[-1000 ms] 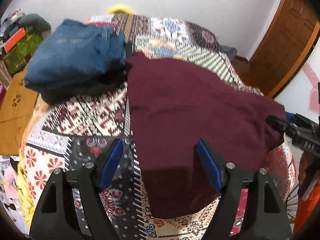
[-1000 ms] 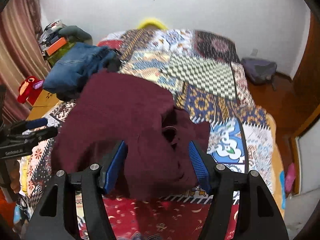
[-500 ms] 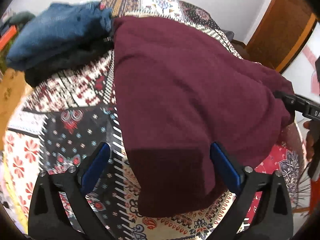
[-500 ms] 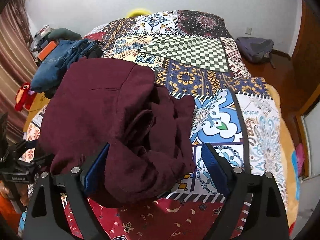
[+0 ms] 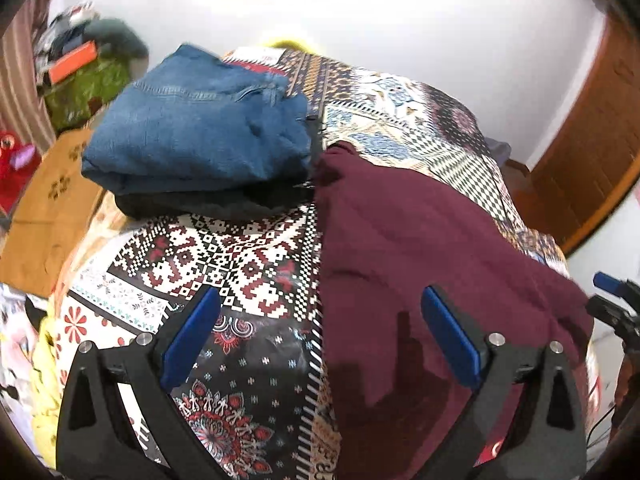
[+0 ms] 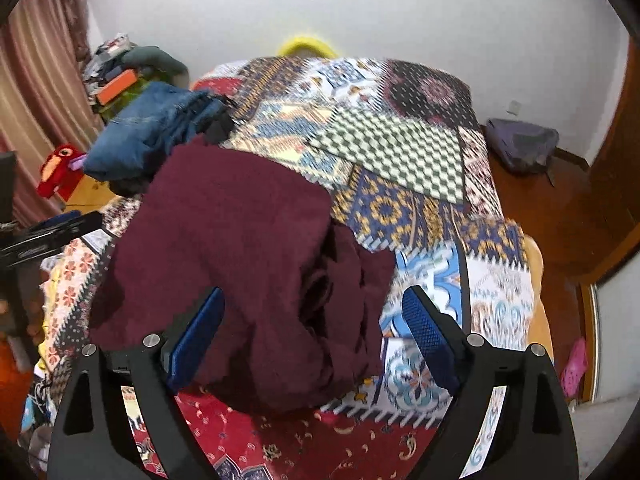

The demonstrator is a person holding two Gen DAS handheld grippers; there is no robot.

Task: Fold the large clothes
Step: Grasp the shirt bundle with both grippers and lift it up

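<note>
A maroon garment (image 5: 420, 240) (image 6: 232, 232) lies folded in a thick bundle on the patchwork bedspread (image 5: 224, 252) (image 6: 400, 148), near the bed's front edge. Its right side is bunched into loose folds (image 6: 344, 280). My left gripper (image 5: 318, 296) hovers wide open over the garment's left edge, with its right pad (image 5: 452, 336) above the cloth and its left pad over the bedspread. Over the bunched right side, my right gripper (image 6: 312, 294) stands open too, touching nothing. Each gripper shows at the edge of the other's view (image 5: 612, 300) (image 6: 52, 232).
Folded blue jeans (image 5: 200, 132) (image 6: 152, 132) rest on a black garment (image 5: 208, 204) at the back left of the bed. A cardboard box (image 5: 44, 208), a red plush toy (image 6: 60, 168) and a cluttered shelf (image 5: 88, 84) stand left. A backpack (image 6: 520, 144) lies on the floor right, by a wooden door (image 5: 592, 140).
Both grippers' jaws have spread wider, leaving the maroon garment lying free on the bed. The left gripper dipped close to the cloth half a second ago and has drawn back.
</note>
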